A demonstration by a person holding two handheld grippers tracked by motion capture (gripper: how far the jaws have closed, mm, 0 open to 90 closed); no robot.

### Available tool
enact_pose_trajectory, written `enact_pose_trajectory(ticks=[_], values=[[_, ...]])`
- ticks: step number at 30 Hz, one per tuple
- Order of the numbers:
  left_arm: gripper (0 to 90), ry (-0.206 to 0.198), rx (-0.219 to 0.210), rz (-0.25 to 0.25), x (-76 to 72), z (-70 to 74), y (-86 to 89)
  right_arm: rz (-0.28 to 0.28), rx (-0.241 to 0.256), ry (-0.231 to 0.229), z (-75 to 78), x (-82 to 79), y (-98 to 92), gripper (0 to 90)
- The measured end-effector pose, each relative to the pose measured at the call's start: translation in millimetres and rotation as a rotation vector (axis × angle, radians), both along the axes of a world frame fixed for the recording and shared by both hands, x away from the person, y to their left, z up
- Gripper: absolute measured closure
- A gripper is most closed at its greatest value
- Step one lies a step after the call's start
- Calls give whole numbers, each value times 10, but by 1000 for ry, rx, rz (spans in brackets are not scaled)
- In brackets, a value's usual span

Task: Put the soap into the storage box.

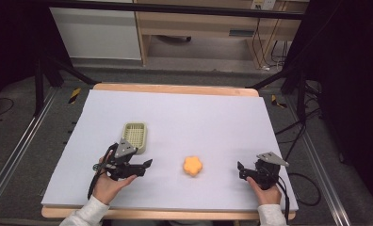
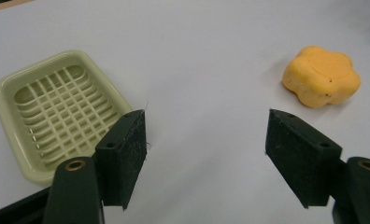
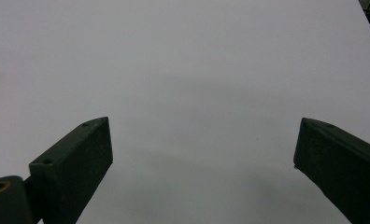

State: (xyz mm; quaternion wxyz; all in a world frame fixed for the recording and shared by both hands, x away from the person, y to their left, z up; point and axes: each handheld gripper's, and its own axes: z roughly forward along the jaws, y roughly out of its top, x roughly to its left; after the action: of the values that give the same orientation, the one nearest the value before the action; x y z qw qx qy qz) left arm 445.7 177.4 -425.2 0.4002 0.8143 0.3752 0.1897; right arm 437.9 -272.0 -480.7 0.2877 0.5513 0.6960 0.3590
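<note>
Hovering low over the white table [image 1: 175, 113], the left gripper [image 2: 204, 140] holds its 2 fingers [image 2: 124, 154] wide apart with nothing between them. The yellow flower-shaped soap [image 2: 321, 77] lies just beyond its right finger, the pale green soap dish [image 2: 57, 109] beside its left finger. The right gripper [image 3: 204, 154] also gapes apart over bare table.

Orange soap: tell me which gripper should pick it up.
Left, probably. The left gripper is open, angled toward the soap, with the dish beside it. The right gripper faces bare table.
</note>
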Motion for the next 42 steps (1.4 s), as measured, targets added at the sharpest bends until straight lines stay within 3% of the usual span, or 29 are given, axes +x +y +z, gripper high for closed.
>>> enact_pose_trajectory(ticks=[27, 42], values=[[282, 10, -20, -67, 109, 171, -413, 2, 0, -3, 1, 1, 2, 51], [276, 36, 24, -133, 172, 245, -733, 9, 1, 0, -3, 5, 12, 51]])
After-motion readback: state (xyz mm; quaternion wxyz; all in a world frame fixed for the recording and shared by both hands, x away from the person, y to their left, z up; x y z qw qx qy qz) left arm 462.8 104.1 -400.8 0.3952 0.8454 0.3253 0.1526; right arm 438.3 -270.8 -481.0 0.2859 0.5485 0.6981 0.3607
